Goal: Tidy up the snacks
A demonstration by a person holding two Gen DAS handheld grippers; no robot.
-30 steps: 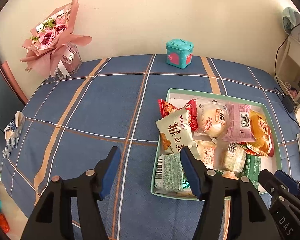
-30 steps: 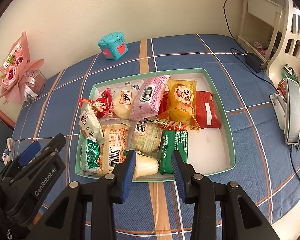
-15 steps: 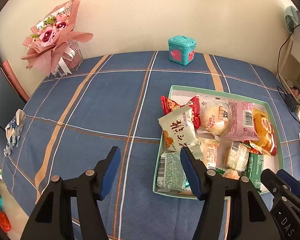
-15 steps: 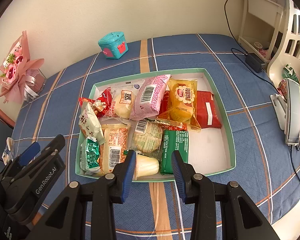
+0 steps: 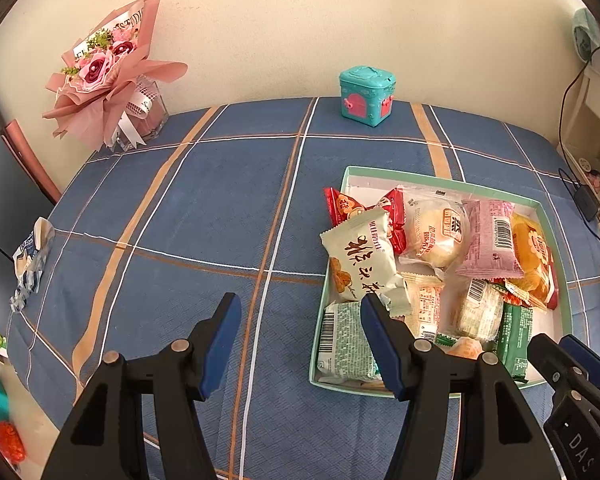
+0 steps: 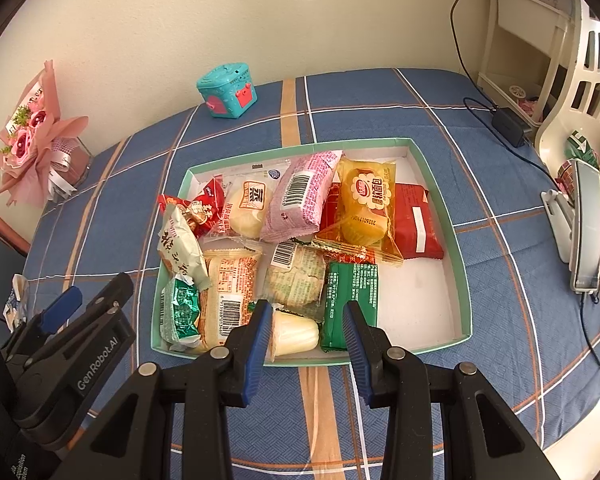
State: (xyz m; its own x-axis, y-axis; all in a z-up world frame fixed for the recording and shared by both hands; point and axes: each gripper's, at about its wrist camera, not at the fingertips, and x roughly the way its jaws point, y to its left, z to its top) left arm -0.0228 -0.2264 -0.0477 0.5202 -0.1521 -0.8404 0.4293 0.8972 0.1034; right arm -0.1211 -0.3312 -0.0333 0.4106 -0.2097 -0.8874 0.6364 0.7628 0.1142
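A mint-rimmed white tray [image 6: 462,280] [image 5: 440,184] on the blue plaid cloth holds several wrapped snacks: a pink pack [image 6: 300,196], a yellow cake pack [image 6: 366,204], a red pack [image 6: 418,224], a green pack [image 6: 350,300], a white pack with black characters [image 5: 364,264] [image 6: 178,248] leaning over the left rim. My right gripper [image 6: 306,320] is open and empty, above the tray's near edge, over a pale jelly cup [image 6: 294,332]. My left gripper [image 5: 298,320] is open and empty, over the cloth at the tray's left edge.
A teal toy box [image 5: 366,94] [image 6: 228,90] stands at the back by the wall. A pink bouquet [image 5: 108,68] [image 6: 32,144] sits at the back left. A cable with adapter [image 6: 508,124] and a white rack [image 6: 580,236] lie right of the tray.
The left gripper's view has drifted slightly, so the tray sits a little further right and lower. The right gripper has hardly moved. Both stay open.
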